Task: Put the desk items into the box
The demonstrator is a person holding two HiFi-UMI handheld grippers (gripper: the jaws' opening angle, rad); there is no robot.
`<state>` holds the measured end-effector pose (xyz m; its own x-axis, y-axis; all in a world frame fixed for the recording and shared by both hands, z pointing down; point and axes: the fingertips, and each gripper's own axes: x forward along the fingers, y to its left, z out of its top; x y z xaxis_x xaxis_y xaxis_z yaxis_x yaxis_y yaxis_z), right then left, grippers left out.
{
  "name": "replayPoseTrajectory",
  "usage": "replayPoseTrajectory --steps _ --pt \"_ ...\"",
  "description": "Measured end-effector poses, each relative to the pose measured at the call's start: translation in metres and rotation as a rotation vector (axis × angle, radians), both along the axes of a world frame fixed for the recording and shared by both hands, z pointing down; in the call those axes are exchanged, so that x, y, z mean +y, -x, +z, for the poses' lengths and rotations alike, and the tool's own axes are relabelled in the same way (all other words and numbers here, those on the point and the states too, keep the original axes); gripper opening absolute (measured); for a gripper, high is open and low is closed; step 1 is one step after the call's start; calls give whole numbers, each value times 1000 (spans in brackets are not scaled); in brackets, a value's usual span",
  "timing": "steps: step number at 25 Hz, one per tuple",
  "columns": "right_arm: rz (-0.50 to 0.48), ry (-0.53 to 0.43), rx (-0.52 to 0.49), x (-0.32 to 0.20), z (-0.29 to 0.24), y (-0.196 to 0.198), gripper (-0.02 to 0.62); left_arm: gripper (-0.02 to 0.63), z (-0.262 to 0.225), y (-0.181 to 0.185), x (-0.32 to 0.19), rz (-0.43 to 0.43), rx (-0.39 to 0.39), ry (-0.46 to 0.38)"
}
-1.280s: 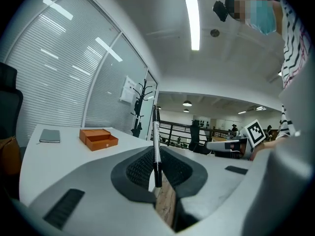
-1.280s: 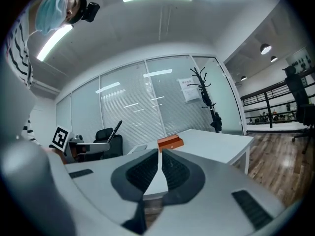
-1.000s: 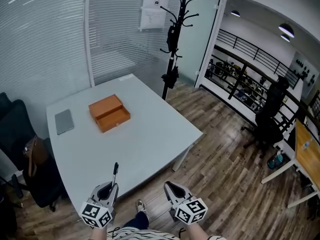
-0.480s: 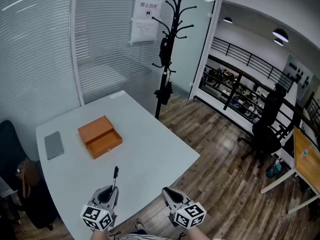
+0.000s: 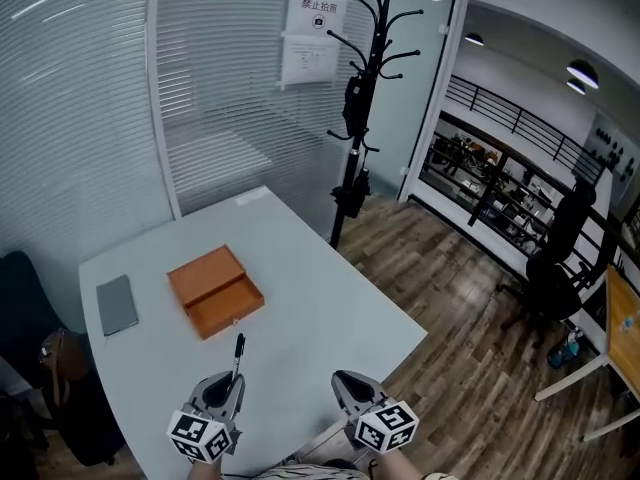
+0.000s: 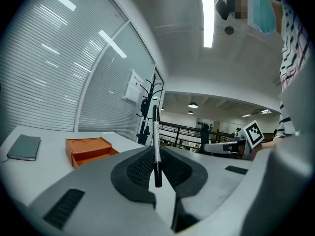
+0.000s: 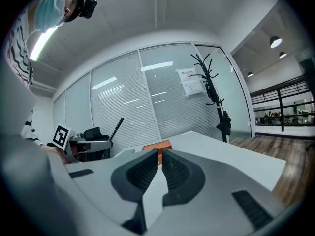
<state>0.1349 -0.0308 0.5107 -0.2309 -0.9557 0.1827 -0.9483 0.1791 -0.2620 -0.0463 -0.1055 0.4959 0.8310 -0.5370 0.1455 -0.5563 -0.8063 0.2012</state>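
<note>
An open orange box [image 5: 216, 292] lies on the white table [image 5: 320, 308], seen also as the orange box [image 6: 88, 149] in the left gripper view and the box [image 7: 157, 145] past the right jaws. My left gripper [image 5: 228, 386] is shut on a black pen [image 5: 238, 353] that sticks out forward and upward; the pen [image 6: 156, 141] stands between the jaws. My right gripper [image 5: 350, 386] is shut with nothing in it, near the table's front edge. Both grippers are well short of the box.
A grey notebook [image 5: 117, 304] lies left of the box. A black coat stand [image 5: 360, 98] rises behind the table's far corner. Glass walls with blinds stand behind. A dark chair [image 5: 40, 368] with a bag sits at the left. Wooden floor lies to the right.
The head view has shifted; the table and box now sit a little lower and further right in frame. Both grippers keep their pose, the left still holding the pen.
</note>
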Motion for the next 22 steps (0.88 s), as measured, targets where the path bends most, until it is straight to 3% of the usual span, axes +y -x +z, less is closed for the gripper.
replayPoseTrajectory --steps 13,22 --pt "-236 33 -26 -91 17 17 28 52 9 33 -53 -219 -49 -12" --pt "-428 59 -3 -152 19 10 28 52 -1 31 -92 -357 -107 -47"
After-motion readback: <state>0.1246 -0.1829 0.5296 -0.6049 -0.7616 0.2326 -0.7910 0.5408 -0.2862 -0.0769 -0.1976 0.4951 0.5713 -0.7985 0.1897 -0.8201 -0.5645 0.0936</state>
